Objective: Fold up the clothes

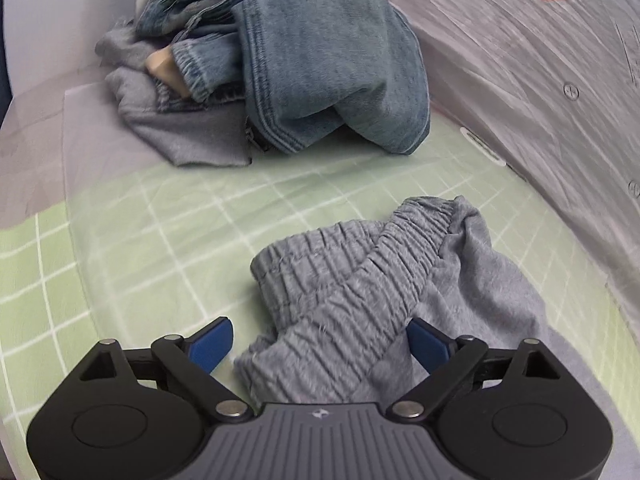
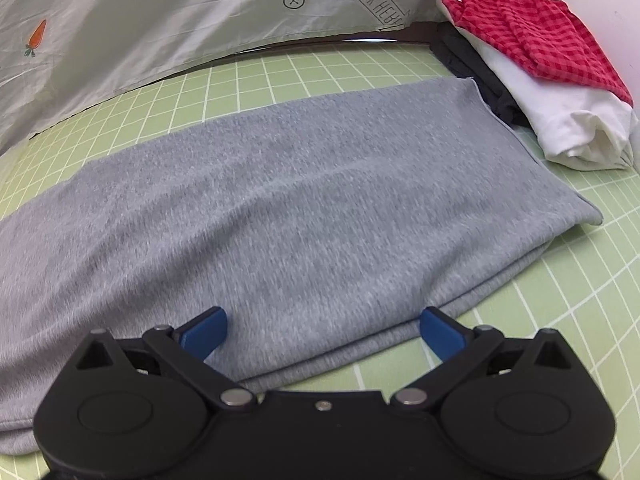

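The near end of the grey sweatpants ran under the left hand-held gripper and out of sight, and in the right wrist view their left end was cut off by the frame edge. At the far left, a pile of denim clothes lay heaped over a grey garment, with what looked like a bare foot poking from a denim cuff; little more of it could be made out.

The grey sweatpants lay on the green gridded sheet. Their gathered elastic waistband was bunched and twisted, while the legs lay flat and smooth, folded lengthwise, the hem ending just beside a folded stack of a red checked cloth, a white garment and a dark garment.

The left hand-held gripper pointed steeply down over the waistband, its blue pads spread wide on either side of the fabric, not pressing it. The right hand-held gripper angled down over the leg edge, jaws also spread, pinching nothing.
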`<state>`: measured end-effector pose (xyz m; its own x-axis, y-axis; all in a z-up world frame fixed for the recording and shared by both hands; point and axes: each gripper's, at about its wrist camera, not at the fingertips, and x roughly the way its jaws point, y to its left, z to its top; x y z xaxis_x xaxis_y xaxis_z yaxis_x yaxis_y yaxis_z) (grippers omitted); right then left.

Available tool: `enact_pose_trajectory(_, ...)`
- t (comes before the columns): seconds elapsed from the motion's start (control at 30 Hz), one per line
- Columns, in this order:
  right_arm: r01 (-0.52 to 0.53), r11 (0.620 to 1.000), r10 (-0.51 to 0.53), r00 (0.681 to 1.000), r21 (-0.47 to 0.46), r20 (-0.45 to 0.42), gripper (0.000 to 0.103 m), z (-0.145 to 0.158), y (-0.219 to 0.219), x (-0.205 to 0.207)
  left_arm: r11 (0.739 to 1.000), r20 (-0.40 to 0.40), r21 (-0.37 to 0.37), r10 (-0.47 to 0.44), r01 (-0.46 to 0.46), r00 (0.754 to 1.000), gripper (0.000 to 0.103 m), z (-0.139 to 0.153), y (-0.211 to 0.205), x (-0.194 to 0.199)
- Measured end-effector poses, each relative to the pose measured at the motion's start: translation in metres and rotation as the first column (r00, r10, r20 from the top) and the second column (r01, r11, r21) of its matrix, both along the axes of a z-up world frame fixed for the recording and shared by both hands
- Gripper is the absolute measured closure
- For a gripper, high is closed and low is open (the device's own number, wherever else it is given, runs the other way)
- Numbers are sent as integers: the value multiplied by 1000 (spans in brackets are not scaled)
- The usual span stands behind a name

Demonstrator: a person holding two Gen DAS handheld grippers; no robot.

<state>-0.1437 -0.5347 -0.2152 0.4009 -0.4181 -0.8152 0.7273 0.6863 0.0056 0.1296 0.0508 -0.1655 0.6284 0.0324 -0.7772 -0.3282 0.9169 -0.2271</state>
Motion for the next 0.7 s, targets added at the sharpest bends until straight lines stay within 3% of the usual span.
enact_pose_trajectory(0.13,-10,1000,10,1000,-1,3,0,0,0,-2,999,2,38,-3,3,1000,14,-1,-5,5)
enact_pose_trajectory(0.27,-15,1000,15,1000,-5,8,0,0,0,-2,998,14,62,-31,30,999,39,1,-15,8)
enact_pose_trajectory(0.33,-13,1000,13,1000,-10,13,0,-1,0,-3,997,23,50,-61,60,998,60,3,-18,10)
enact_pose_trajectory(0.37,-13,1000,13,1000,-14,17,0,-1,1,-4,996,33,37,-81,80,996,76,5,-19,10)
enact_pose_trajectory(0.4,-13,1000,14,1000,-18,21,0,-2,1,-4,995,41,23,-99,98,994,80,7,-19,11)
enact_pose_trajectory(0.47,-14,1000,15,999,-27,31,0,-2,2,-6,994,49,-17,-107,108,993,84,11,-17,13)
enact_pose_trajectory(0.7,-11,998,15,998,-63,66,0,-5,7,-12,978,142,6,-208,209,968,87,48,-38,5)
